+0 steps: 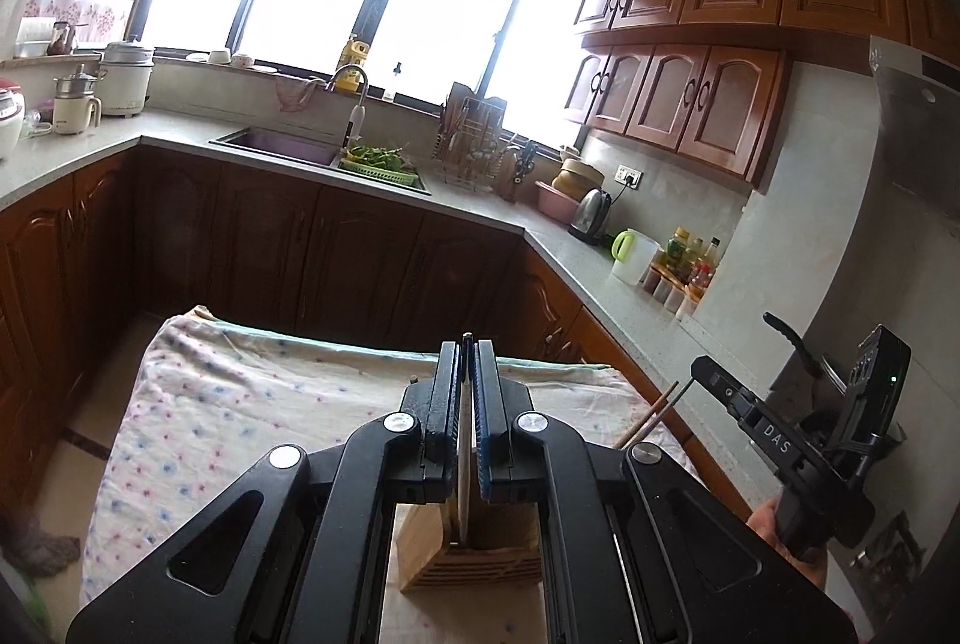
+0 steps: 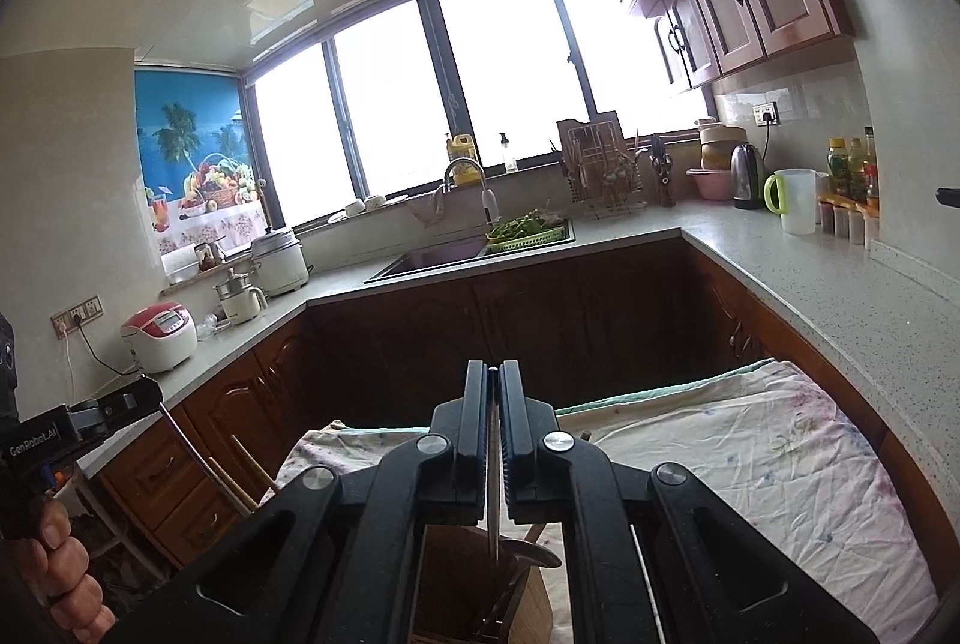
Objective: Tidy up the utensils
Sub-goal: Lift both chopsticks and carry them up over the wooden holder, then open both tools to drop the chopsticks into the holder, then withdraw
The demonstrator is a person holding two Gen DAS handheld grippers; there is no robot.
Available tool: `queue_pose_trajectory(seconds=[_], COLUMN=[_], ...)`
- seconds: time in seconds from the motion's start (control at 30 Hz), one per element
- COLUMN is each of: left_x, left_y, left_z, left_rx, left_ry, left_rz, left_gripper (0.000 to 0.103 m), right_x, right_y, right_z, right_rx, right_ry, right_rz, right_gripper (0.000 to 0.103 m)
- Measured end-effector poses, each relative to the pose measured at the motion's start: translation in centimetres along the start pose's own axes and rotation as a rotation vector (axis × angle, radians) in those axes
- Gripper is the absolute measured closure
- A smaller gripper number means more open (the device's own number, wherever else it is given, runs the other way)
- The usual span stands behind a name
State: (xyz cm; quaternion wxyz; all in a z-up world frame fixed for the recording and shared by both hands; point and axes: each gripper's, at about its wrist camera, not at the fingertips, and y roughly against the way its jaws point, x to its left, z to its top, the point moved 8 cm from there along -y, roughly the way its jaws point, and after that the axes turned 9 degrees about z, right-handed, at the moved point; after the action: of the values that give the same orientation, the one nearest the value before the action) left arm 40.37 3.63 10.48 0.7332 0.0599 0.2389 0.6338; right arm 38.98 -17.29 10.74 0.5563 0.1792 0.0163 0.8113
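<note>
Though clamped, knife (image 1: 464, 464) blade downward

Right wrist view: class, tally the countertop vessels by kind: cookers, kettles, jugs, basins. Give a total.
Cookers: 3, red-and-white cooker, small cream cooker, tall white cooker
Kettles: 1, steel kettle
Jugs: 1, white jug
Basins: 1, pink basin
Total: 6
</note>
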Motion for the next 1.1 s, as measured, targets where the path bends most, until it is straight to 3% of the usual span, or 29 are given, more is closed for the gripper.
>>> queue_pose_trajectory(seconds=[0.4, 0.87, 0.93, 1.0, 1.1], left_x=[0.8, 0.5, 0.6, 0.7, 1.1], left_y=[-3.2, -4.0, -3.9, -3.7, -2.8], left_z=[-4.2, -4.3, -4.3, -4.4, -4.5], left_rx=[0.107, 0.130, 0.136, 0.142, 0.128], left_ry=[0.031, 0.016, 0.025, 0.033, 0.055], left_rz=[0.010, 0.022, 0.025, 0.032, 0.039], left_gripper=[0.099, 0.099, 0.097, 0.086, 0.061], right_x=[-1.9, -1.8, -1.9, -1.8, -1.8], right_y=[-0.7, -0.7, -0.7, -0.7, -0.1], right_z=[-3.5, -3.6, -3.7, -3.7, -3.5], right_rx=[0.065, 0.083, 0.089, 0.094, 0.089], right_ry=[-0.079, -0.084, -0.084, -0.089, -0.097], right_rz=[-0.014, -0.011, -0.008, -0.002, 0.011], right_gripper=[0.099, 0.099, 0.095, 0.093, 0.075])
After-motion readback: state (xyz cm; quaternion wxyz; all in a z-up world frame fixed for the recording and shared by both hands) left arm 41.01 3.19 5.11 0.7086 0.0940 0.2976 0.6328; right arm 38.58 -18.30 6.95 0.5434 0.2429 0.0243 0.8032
